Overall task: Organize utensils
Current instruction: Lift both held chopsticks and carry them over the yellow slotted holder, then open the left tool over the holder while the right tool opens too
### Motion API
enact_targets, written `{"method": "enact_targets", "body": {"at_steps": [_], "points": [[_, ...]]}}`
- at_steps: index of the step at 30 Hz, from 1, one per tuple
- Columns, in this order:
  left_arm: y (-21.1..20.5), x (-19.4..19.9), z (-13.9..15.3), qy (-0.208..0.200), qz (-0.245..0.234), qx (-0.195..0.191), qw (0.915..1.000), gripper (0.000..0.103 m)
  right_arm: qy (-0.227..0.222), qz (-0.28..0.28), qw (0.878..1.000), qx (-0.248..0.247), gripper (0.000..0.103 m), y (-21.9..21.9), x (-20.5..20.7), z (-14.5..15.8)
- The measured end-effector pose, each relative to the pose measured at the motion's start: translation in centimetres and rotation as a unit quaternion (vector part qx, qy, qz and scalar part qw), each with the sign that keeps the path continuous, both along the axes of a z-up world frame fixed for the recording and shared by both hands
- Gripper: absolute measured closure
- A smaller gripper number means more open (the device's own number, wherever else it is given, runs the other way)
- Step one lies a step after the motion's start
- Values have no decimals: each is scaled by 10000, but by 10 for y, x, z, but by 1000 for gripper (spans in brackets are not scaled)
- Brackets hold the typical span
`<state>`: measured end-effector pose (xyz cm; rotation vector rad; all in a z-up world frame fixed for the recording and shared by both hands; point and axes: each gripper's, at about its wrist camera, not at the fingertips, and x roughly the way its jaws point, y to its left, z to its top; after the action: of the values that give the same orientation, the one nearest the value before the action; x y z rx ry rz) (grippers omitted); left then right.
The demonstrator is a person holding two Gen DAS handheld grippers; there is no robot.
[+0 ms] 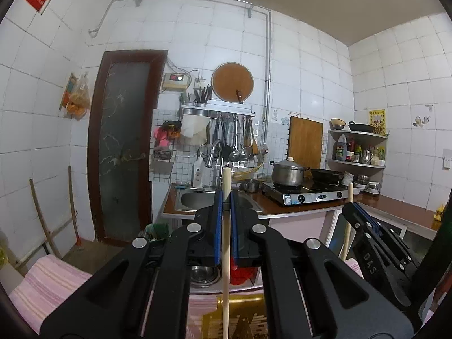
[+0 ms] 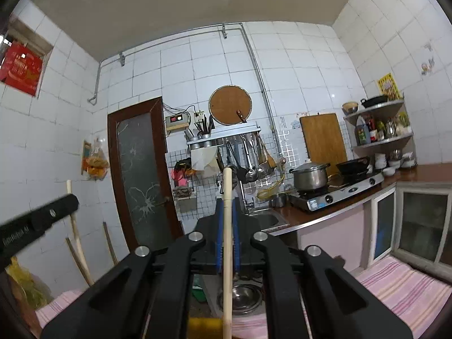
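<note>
My left gripper (image 1: 226,197) is shut on a pale wooden chopstick (image 1: 225,254) that stands upright between its blue pads, its top end above the fingertips. My right gripper (image 2: 227,206) is shut on a second pale wooden chopstick (image 2: 227,240), also upright. The right gripper shows at the right of the left wrist view (image 1: 367,226) with its chopstick (image 1: 348,220). The left gripper shows at the left edge of the right wrist view (image 2: 42,217) with its chopstick (image 2: 75,226). Both are held high, over a pink striped cloth (image 1: 48,282).
A kitchen counter (image 1: 282,210) ahead holds a steel sink (image 1: 195,200), a gas stove (image 1: 308,193) with a lidded pot (image 1: 288,172) and a black pan (image 1: 326,175). A wall rack (image 1: 217,110) holds utensil cups and hanging ladles. A yellow box (image 1: 243,319) lies below the left gripper.
</note>
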<state>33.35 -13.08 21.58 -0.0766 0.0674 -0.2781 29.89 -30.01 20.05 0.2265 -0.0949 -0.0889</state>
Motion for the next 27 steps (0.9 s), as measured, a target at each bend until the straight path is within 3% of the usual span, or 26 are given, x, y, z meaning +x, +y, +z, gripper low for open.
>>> {"method": "enact_targets", "body": {"at_steps": [8, 14, 19, 23, 25, 27], "points": [[-12, 37, -33, 76, 26, 116, 9999, 99, -146, 21, 9999, -23, 97, 1, 26, -23], [-8, 55, -71, 398, 98, 193, 9990, 99, 88, 76, 9999, -113, 97, 1, 41, -49], [-3, 58, -86, 582, 174, 239, 9979, 99, 223, 96, 9994, -255, 97, 2, 42, -58], [3, 55, -89, 732, 247, 280, 9966, 98, 661, 169, 9969, -385, 97, 4, 43, -69], [8, 50, -87, 875, 241, 334, 9953, 87, 961, 267, 9942, -405, 96, 4, 42, -73], [16, 39, -81, 951, 295, 288, 9946, 53, 1303, 217, 9901, -472, 95, 3, 35, -70]]}}
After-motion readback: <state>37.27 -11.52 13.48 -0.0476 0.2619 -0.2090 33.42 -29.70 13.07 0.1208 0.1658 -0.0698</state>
